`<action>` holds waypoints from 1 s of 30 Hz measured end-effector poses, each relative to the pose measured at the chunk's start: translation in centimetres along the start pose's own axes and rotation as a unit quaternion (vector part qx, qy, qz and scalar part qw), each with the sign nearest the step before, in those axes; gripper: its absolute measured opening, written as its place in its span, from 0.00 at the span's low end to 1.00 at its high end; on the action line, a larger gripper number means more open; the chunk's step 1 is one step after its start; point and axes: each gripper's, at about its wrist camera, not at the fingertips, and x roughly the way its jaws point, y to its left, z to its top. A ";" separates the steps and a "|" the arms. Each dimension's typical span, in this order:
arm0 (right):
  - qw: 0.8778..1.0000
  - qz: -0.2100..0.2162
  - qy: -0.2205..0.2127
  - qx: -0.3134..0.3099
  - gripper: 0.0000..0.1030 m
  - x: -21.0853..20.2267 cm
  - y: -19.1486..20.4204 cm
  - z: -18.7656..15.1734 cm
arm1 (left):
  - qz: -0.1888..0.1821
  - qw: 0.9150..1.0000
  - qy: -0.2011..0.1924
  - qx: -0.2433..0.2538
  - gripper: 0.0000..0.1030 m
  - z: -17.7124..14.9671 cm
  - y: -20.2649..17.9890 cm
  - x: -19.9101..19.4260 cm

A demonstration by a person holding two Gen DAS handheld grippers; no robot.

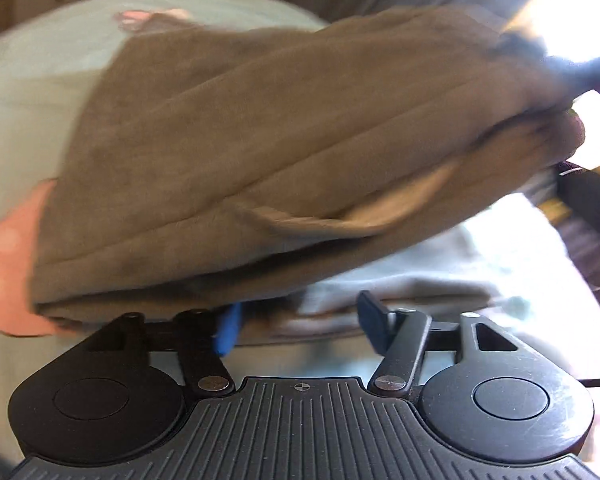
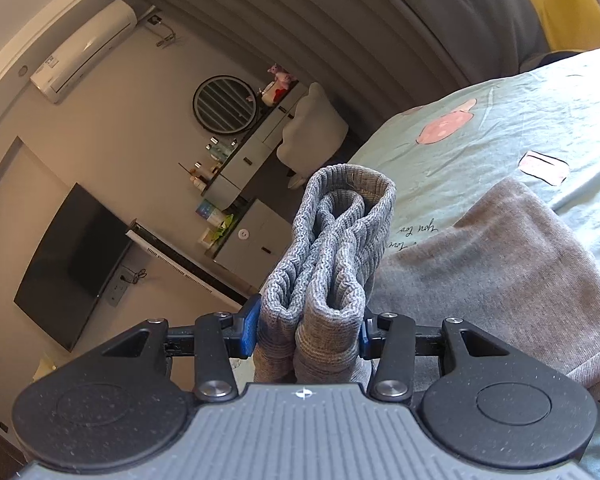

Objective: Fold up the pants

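The pants (image 1: 284, 148) are grey-brown knit fabric, blurred in the left wrist view, hanging in folds over a pale green bed sheet (image 1: 32, 92). My left gripper (image 1: 300, 324) is open with blue pads apart; the pants' lower edge lies just above its left pad, not clamped. My right gripper (image 2: 306, 330) is shut on the bunched ribbed cuffs or waistband of the pants (image 2: 336, 248), which stick up between the pads. The rest of the pants (image 2: 500, 280) drape to the right onto the sheet (image 2: 500, 128).
The bed sheet has pink cartoon prints (image 2: 446, 126). Beyond the bed edge are a dresser with bottles (image 2: 240, 168), a round mirror (image 2: 225, 104), a wall TV (image 2: 72, 264) and grey curtains (image 2: 340, 20). A pink print patch (image 1: 8, 264) shows at the left.
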 end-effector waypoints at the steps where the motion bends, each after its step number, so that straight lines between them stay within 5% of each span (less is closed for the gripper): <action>1: 1.000 0.000 0.000 -0.001 0.43 0.0 0.0 0.0 | 0.011 1.000 -0.003 -0.016 0.57 0.0 0.6 0.2; 4: 1.000 0.001 0.001 -0.004 0.43 0.0 0.1 -0.1 | 0.020 0.997 -0.010 -0.080 0.52 0.1 2.6 0.0; 9: 1.000 -0.004 0.002 0.004 0.43 -0.2 -0.5 0.1 | 0.080 0.992 -0.013 -0.096 0.48 -0.3 4.2 -0.7; 13: 1.000 -0.012 -0.006 0.011 0.43 -0.9 -1.2 0.3 | 0.025 0.981 -0.023 -0.190 0.61 -0.8 7.1 -2.7; 17: 0.999 -0.017 -0.014 0.024 0.43 -1.7 -2.0 0.8 | 0.018 0.972 -0.053 -0.228 0.64 -1.0 8.6 -4.1; 24: 0.999 -0.026 -0.027 0.020 0.43 -2.6 -3.0 1.2 | 0.063 0.985 -0.091 -0.135 0.59 -0.2 5.7 -4.9; 30: 0.995 -0.090 -0.049 -0.009 0.43 -3.0 -5.8 1.5 | 0.049 0.995 -0.051 -0.073 0.67 0.1 3.9 -5.3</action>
